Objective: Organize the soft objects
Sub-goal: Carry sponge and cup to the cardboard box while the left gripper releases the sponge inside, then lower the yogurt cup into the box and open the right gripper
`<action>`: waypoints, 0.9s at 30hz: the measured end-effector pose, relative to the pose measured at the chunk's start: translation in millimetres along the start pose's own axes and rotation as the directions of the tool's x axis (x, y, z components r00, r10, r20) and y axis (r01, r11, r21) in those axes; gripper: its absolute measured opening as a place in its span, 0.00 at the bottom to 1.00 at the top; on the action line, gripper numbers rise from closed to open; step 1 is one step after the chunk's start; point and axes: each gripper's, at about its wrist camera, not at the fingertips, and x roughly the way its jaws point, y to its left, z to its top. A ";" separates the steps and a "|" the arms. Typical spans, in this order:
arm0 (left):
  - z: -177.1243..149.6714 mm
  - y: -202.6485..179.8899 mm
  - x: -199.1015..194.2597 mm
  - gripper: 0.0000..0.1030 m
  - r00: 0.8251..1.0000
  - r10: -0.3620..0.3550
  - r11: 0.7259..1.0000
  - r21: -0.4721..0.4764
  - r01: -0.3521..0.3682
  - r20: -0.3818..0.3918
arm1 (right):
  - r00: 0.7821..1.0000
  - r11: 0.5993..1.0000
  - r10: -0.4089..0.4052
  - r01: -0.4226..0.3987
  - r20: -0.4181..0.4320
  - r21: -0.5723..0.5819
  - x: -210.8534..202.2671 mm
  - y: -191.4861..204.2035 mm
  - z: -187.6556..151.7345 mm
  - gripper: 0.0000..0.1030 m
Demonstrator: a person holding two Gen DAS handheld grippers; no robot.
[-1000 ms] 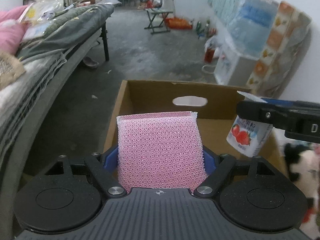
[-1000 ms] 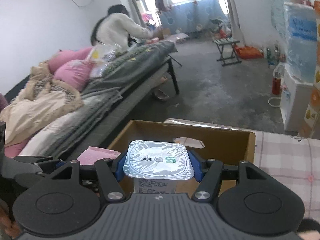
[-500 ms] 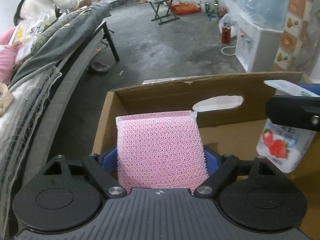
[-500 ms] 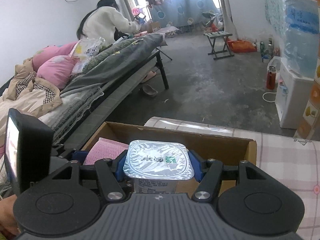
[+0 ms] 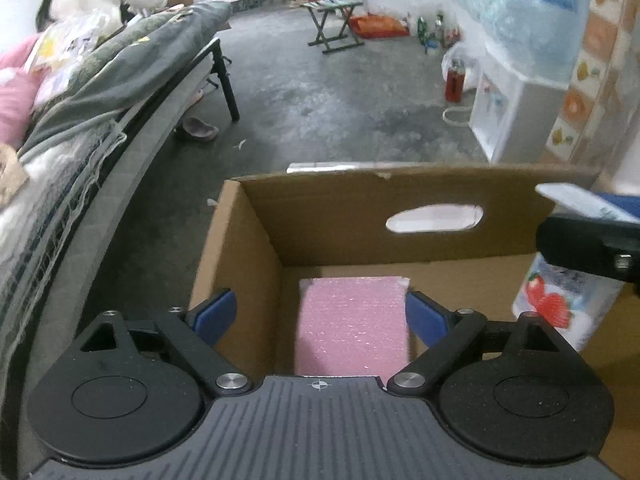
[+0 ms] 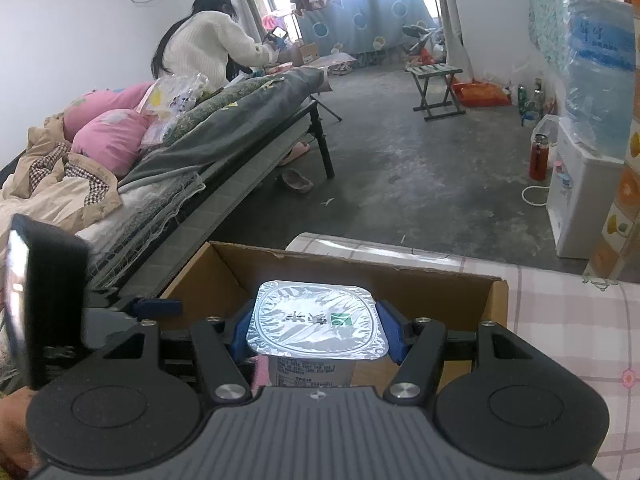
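Opening left claw [image 5: 320, 316]; pink sponge [image 5: 354, 326] between jaws, inside cardboard box [image 5: 256, 240].

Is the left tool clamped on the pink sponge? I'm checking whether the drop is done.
No: the left tool is opening, its blue pads clear of the pink sponge, which sits inside the cardboard box.

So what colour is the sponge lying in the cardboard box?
Pink. The sponge shows best in the left wrist view, inside the brown cardboard box.
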 end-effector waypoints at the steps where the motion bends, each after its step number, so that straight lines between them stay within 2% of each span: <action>1: -0.1 3.7 -7.2 0.89 1.000 -0.011 1.000 -0.019 0.011 0.010 | 1.000 1.000 -0.002 0.002 0.002 0.000 -0.8 0.3 1.3 0.51; 4: -2.0 16.9 -28.3 0.90 0.998 -0.045 0.995 -0.092 0.048 0.032 | 1.000 1.000 -0.007 0.007 -0.003 -0.005 0.6 4.1 5.1 0.51; 7: -7.3 31.8 -54.9 0.91 0.995 -0.043 0.986 -0.155 0.056 0.088 | 0.999 1.000 -0.011 0.011 -0.034 -0.021 10.6 9.6 5.6 0.51; 12: -19.2 55.3 -85.2 0.91 0.986 -0.057 0.965 -0.243 0.095 0.160 | 0.991 0.995 -0.070 0.061 -0.117 -0.079 48.7 21.9 4.0 0.51; 15: -24.7 63.6 -89.7 0.91 0.984 -0.058 0.960 -0.262 0.101 0.170 | 0.982 0.976 -0.153 0.133 -0.109 -0.174 69.5 32.5 -3.0 0.51; 18: -28.0 69.0 -90.0 0.91 0.983 -0.068 0.955 -0.274 0.113 0.170 | 0.973 0.950 -0.195 0.156 -0.122 -0.269 89.0 42.1 -15.7 0.51; 21: -31.2 75.0 -90.3 0.91 0.981 -0.082 0.947 -0.293 0.133 0.178 | 0.955 0.920 -0.248 0.180 -0.160 -0.348 108.6 49.2 -32.4 0.51; 24: -34.4 78.5 -90.7 0.91 0.979 -0.095 0.942 -0.302 0.146 0.178 | 0.944 0.900 -0.281 0.196 -0.174 -0.390 114.1 56.7 -42.6 0.51; 27: -38.0 80.7 -94.4 0.91 0.976 -0.106 0.939 -0.303 0.160 0.188 | 0.930 0.914 -0.285 0.191 -0.234 -0.358 111.4 54.7 -43.9 0.51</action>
